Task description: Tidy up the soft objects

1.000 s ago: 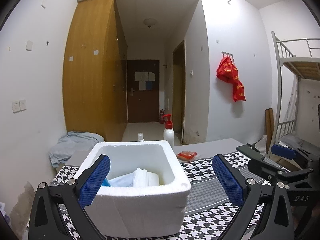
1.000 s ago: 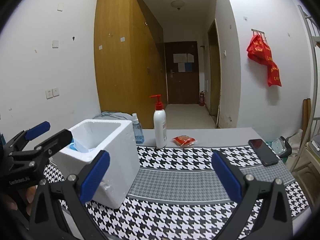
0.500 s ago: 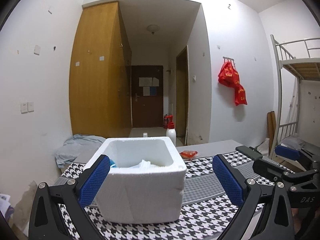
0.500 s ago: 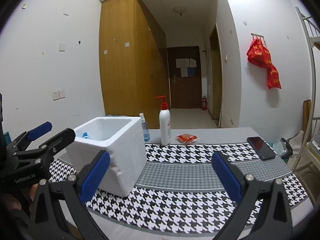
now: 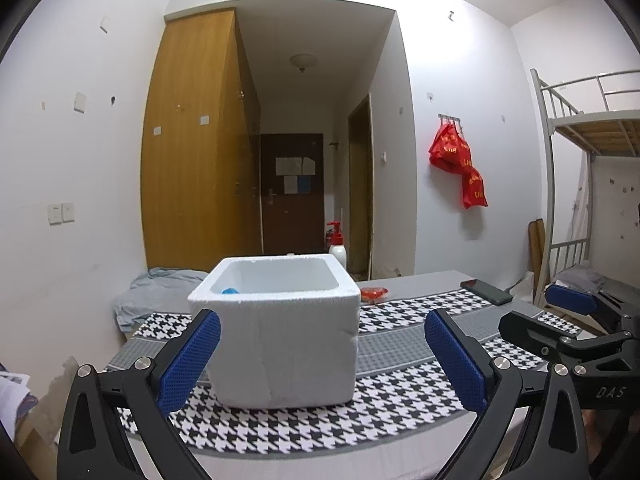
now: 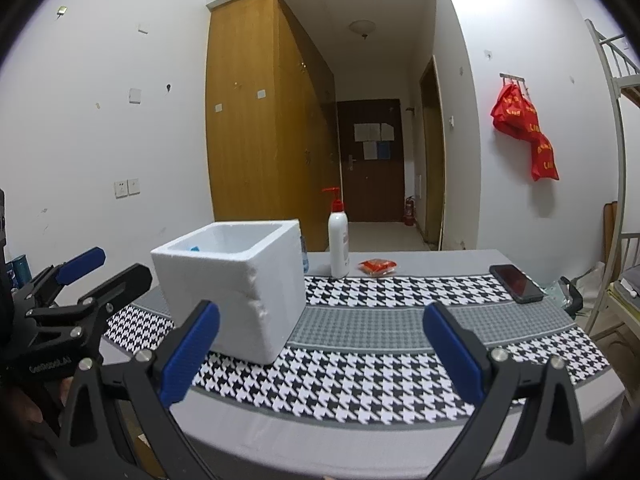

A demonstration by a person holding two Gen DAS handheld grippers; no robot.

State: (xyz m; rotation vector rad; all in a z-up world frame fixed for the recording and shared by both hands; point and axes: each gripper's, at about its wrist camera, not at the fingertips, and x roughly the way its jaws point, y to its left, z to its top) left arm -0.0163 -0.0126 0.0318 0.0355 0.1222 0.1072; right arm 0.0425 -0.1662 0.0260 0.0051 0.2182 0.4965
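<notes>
Left wrist view: the left tool [image 5: 320,364] fills the bottom of the frame, its two black arms ending in blue, fine-knurled pads [image 5: 188,360] spread wide and holding nothing. Between and just beyond them, at centre frame, stands a white foam box [image 5: 280,332], square, thick-walled, with a grainy, crumbly surface. It sits on a houndstooth cloth [image 5: 400,376] in black and white with a plain grey woven band, laid over the grey desk [image 5: 420,280]. Only a small blue soft item [image 5: 230,291] peeks over the rim at the box's lower-left inside corner; the rest of the inside is hidden by the near wall. The right tool [image 5: 568,320] shows at the right edge, also parted and empty.

Right wrist view: the right tool [image 6: 320,360] is released, pads wide apart at the bottom of the frame, with bare cloth between them. The foam box [image 6: 240,288] lies left of centre, behind the left-hand pad, apart from it; its near corner edge is chipped. The blue item [image 6: 195,248] shows inside near the box's far-left wall. The left tool [image 6: 96,276] hovers at the left edge, beside the box, unclenched. Behind the box stand a white pump bottle [image 6: 338,248] with a red nozzle, a crinkled red packet [image 6: 378,266] and, at right, a glossy dark phone [image 6: 516,283].
</notes>
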